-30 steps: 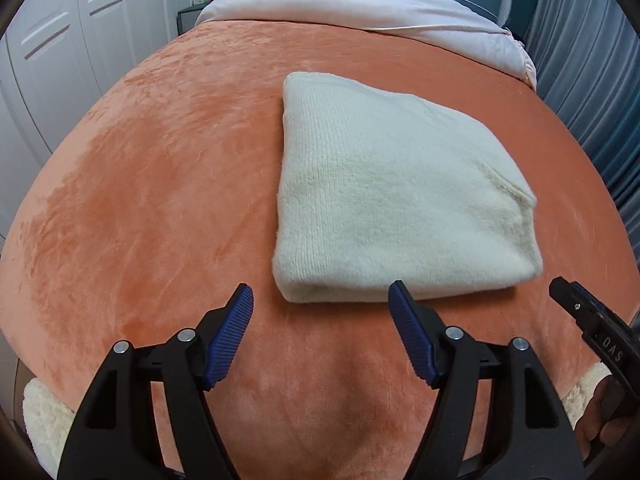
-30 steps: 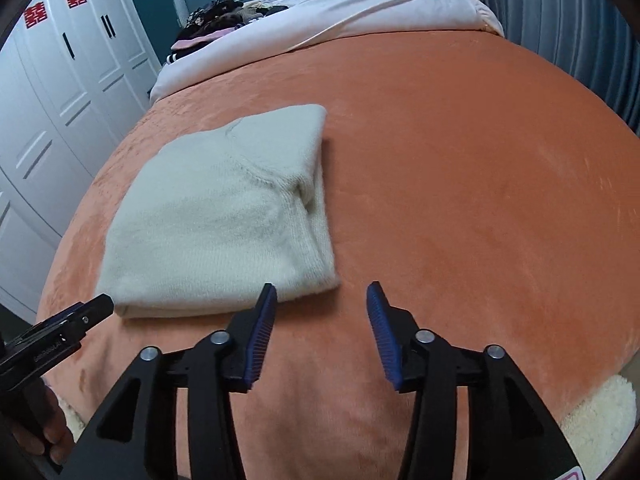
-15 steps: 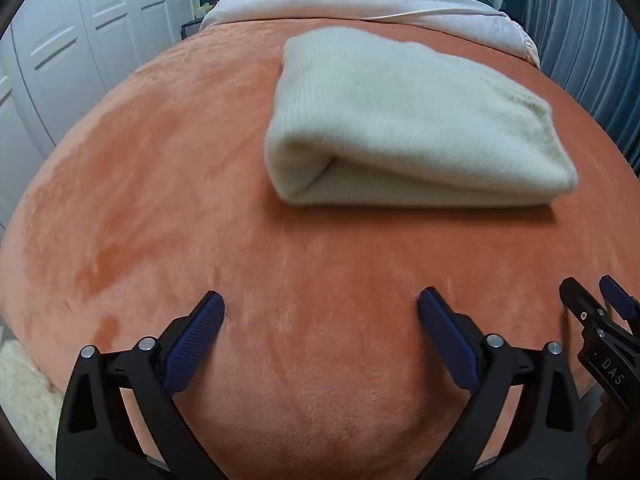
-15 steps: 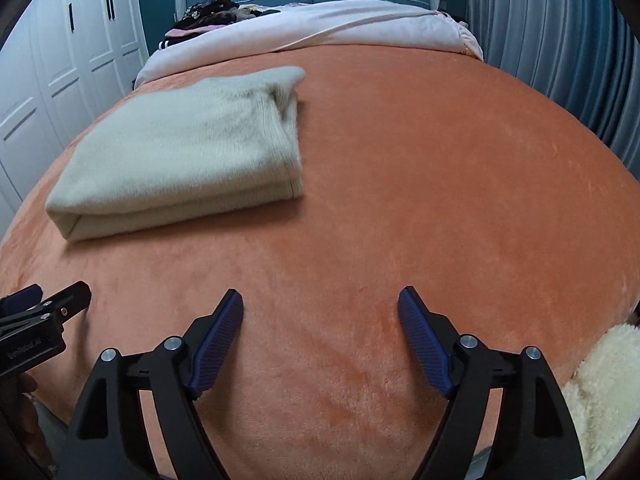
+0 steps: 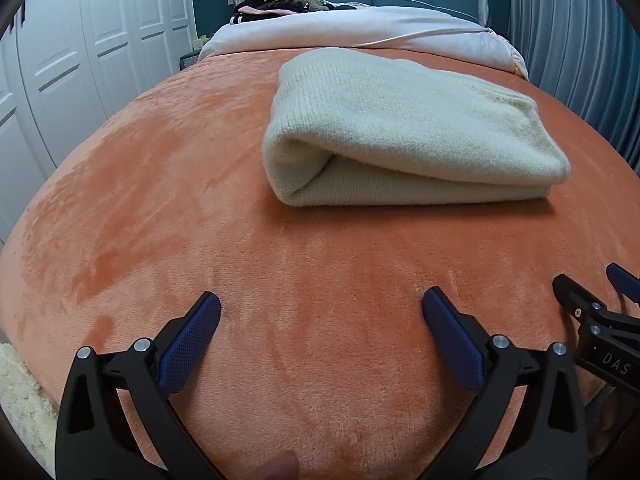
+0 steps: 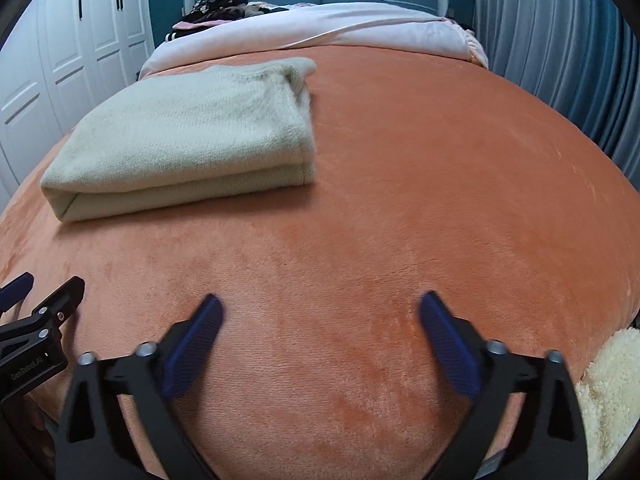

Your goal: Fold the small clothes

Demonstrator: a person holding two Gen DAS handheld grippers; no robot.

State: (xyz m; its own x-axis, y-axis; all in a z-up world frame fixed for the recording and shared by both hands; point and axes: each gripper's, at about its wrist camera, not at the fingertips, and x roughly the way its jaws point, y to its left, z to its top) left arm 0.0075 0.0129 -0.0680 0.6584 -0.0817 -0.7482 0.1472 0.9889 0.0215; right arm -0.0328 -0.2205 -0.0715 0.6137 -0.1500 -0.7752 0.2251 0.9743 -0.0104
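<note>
— While the folded cream sweater [image 5: 404, 136] lies on the orange blanket [image 5: 160, 208], what holds it?
— Nothing. Left gripper [image 5: 320, 320] gapes empty; right gripper [image 6: 320, 320] is opening, nothing between its jaws.

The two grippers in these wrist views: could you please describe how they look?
Both look alike. The left gripper and right gripper each have black, triangular cut-out arms with silver pivot bolts and dark blue textured pads. Seen sideways, the right's body carries white "DAS" lettering; the left's has small, faint lettering.
</note>
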